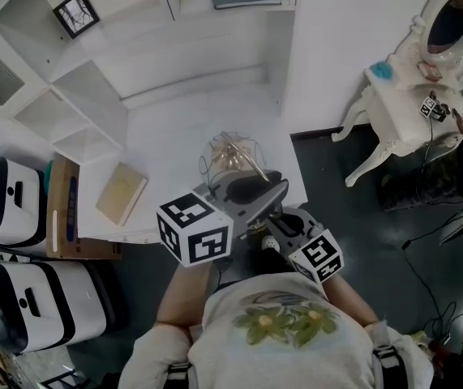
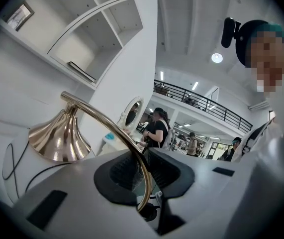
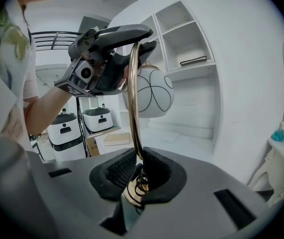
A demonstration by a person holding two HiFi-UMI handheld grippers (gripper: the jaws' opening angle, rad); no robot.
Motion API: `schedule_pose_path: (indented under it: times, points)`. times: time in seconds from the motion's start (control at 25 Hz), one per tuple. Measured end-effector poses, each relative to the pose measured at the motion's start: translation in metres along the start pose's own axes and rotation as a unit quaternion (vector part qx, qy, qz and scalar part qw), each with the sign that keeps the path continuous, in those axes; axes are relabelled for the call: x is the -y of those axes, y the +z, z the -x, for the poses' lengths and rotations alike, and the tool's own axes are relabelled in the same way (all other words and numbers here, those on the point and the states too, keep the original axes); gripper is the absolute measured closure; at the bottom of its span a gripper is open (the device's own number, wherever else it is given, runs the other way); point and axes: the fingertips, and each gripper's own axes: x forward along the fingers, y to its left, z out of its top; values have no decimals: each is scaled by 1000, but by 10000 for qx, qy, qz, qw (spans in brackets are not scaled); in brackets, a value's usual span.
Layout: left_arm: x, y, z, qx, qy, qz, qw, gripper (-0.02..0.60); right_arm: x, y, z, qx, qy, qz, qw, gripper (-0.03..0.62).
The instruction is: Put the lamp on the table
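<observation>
We hold the lamp (image 1: 233, 159) off the ground with both tools, and from the head view its round globe (image 3: 154, 93) sits over the white table (image 1: 174, 128), close to the tabletop's near edge and toward its right corner. We cannot tell whether any part of it touches the surface. The left gripper (image 2: 141, 171) is clamped on the curved gold stem (image 2: 107, 121), its dark pads pressed to either side of the tube where the arc bends toward a flared brass fitting (image 2: 57, 138). The right gripper (image 3: 138, 171) is closed on the straight run of the same stem, just above a small coiled spring (image 3: 141, 183). From there the tube rises to the left gripper beside the globe. We judge the stem to be stiff, thin and polished, so it may twist or slide in the pads if the grip loosens. The globe looks like the fragile part, and it makes the lamp heavy at one end. The stem is therefore the right place to hold, with two spaced grips to stop the globe swinging. We should not squeeze the globe or its dark wire lines. Lowering it calls for a slow, level descent.
</observation>
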Motion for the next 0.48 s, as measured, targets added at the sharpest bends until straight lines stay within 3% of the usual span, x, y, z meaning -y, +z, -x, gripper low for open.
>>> schedule_pose_path:
  times: [0.48]
  points:
    - [-32,25,-36,-62,84,-127,9999,502,52,15,-17,113,14,21,9999,534]
